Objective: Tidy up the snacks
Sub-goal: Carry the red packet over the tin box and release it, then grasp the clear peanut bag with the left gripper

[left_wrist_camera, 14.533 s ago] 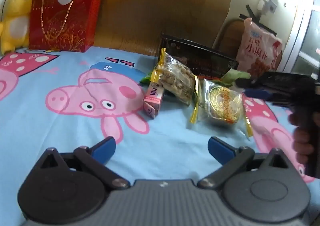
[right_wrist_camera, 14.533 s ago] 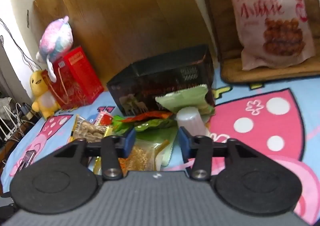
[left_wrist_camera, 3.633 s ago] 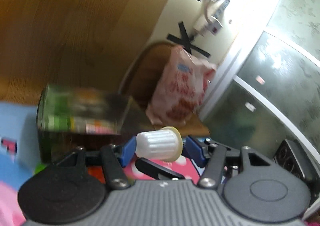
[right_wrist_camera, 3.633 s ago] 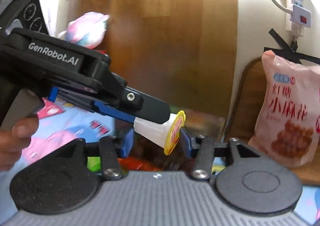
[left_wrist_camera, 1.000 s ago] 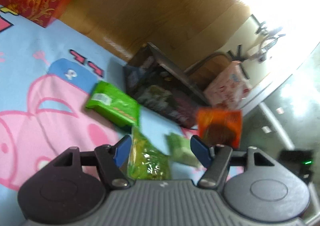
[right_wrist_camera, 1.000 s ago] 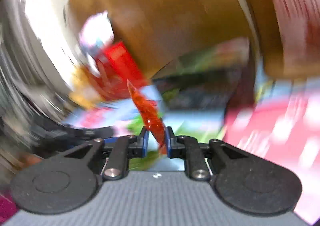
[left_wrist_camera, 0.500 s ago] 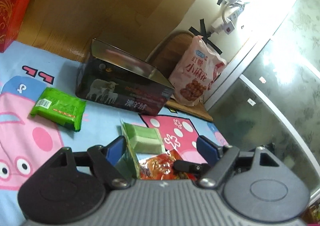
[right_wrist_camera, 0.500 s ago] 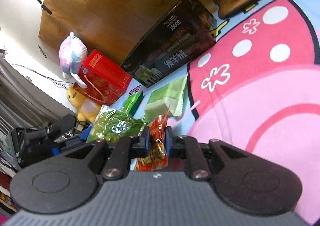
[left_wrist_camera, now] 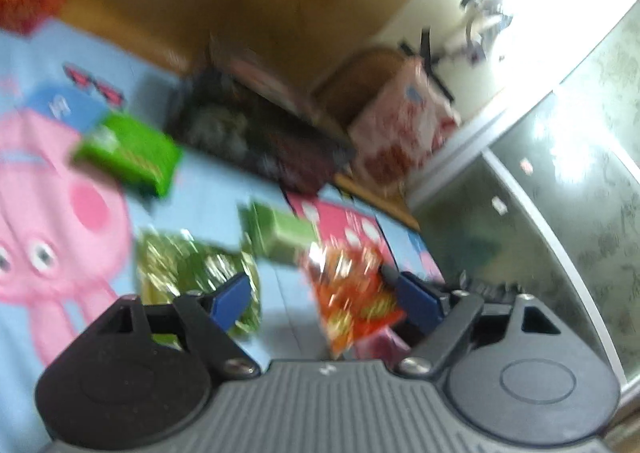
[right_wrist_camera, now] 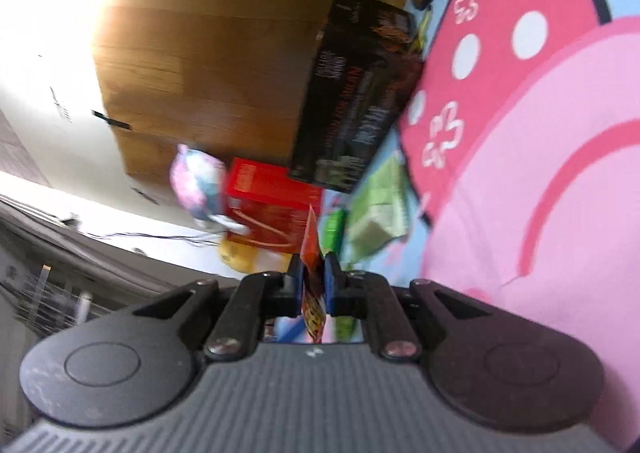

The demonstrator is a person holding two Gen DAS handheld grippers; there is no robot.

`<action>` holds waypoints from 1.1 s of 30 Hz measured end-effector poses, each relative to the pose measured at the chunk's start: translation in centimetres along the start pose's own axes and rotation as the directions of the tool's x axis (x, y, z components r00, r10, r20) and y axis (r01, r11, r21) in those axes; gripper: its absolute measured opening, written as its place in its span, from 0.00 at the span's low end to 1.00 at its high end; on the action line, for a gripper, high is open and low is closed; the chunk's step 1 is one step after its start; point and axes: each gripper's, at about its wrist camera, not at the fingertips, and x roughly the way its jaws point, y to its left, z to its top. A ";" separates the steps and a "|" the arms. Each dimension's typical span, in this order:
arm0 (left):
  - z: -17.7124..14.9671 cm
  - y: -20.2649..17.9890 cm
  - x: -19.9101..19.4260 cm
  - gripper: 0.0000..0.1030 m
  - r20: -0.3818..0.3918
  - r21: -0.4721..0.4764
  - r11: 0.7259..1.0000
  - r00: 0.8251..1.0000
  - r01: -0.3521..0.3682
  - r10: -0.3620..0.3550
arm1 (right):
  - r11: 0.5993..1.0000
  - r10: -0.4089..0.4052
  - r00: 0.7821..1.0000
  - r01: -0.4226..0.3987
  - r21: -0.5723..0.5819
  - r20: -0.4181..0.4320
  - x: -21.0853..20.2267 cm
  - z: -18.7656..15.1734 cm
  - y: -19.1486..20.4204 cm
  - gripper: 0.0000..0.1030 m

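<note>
My right gripper (right_wrist_camera: 312, 281) is shut on an orange-red snack packet (right_wrist_camera: 311, 249), seen edge-on between its blue pads. In the blurred left wrist view the same packet (left_wrist_camera: 348, 289) hangs between the wide-apart fingers of my open left gripper (left_wrist_camera: 324, 293), which grips nothing. On the blue cartoon sheet lie a shiny yellow-green bag (left_wrist_camera: 188, 269), a pale green packet (left_wrist_camera: 280, 233), also in the right wrist view (right_wrist_camera: 380, 205), and a bright green packet (left_wrist_camera: 128, 153). The dark snack box (left_wrist_camera: 256, 141) stands behind them, also in the right wrist view (right_wrist_camera: 356, 101).
A big pink snack bag (left_wrist_camera: 404, 133) leans on a chair at the back right. A red gift bag (right_wrist_camera: 268, 205), a plush toy (right_wrist_camera: 196, 181) and a yellow plush (right_wrist_camera: 240, 257) stand by the wooden headboard. A glass door (left_wrist_camera: 560, 173) is on the right.
Both views have swung and blurred. The right gripper has rolled sideways and lifted with the orange-red packet, which now hangs higher between the left gripper's fingers.
</note>
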 end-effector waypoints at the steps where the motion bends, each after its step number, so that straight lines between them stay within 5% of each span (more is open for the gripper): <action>1: -0.2 0.2 0.8 0.81 -0.026 -0.019 1.000 0.999 0.025 -0.025 | 1.000 0.019 1.000 -0.019 0.005 -0.005 -0.1 0.1 0.3 0.13; 3: -0.1 0.3 1.5 0.73 -0.046 -0.046 0.996 0.996 0.079 -0.082 | 0.999 0.041 0.999 -0.041 0.006 -0.020 0.2 0.3 0.9 0.13; 5: 0.9 -0.1 2.1 0.38 -0.049 -0.033 0.994 0.993 0.106 -0.107 | 0.999 0.051 0.998 -0.052 -0.007 -0.037 1.1 0.9 2.0 0.13; 6: 1.7 -0.3 2.3 0.35 -0.051 -0.024 0.993 0.992 0.115 -0.116 | 0.999 0.044 0.998 -0.045 -0.030 -0.035 1.4 1.6 2.6 0.13; 11: 7.7 -2.8 3.3 0.34 0.026 0.089 0.994 0.998 0.061 -0.063 | 0.979 0.012 1.000 -0.006 -0.204 0.028 4.2 6.0 7.7 0.13; 15: 12.7 -4.1 5.4 0.34 0.097 0.175 0.984 0.995 -0.035 0.018 | 0.933 -0.071 0.992 0.104 -0.346 0.107 7.7 9.6 10.5 0.14; 17: 14.6 -4.1 7.0 0.36 0.120 0.189 0.978 0.990 -0.092 0.070 | 0.873 -0.142 0.976 0.202 -0.443 0.165 9.7 10.4 11.4 0.20; 20: 16.0 -3.4 8.9 0.44 0.146 0.182 0.964 0.974 -0.197 0.171 | 0.665 -0.292 0.900 0.435 -0.608 0.325 12.4 9.6 12.6 0.39; 22: 15.8 -2.9 9.1 0.44 0.147 0.172 0.958 0.968 -0.229 0.205 | 0.577 -0.309 0.865 0.501 -0.645 0.395 12.5 8.4 12.8 0.40; 27: 12.4 -1.3 4.7 0.51 0.151 0.159 0.970 0.976 -0.182 0.158 | 0.619 -0.233 0.913 0.405 -0.673 0.335 8.4 4.7 11.6 0.40; 30: 9.0 0.0 1.5 0.52 0.118 0.130 0.980 0.984 -0.151 0.136 | 0.679 -0.245 0.954 0.297 -0.672 0.174 6.5 1.8 10.3 0.42; 33: 5.0 0.6 -0.4 0.52 0.035 0.114 0.987 0.993 -0.112 0.109 | 0.721 -0.276 0.961 0.216 -0.659 0.013 4.9 -1.4 8.1 0.44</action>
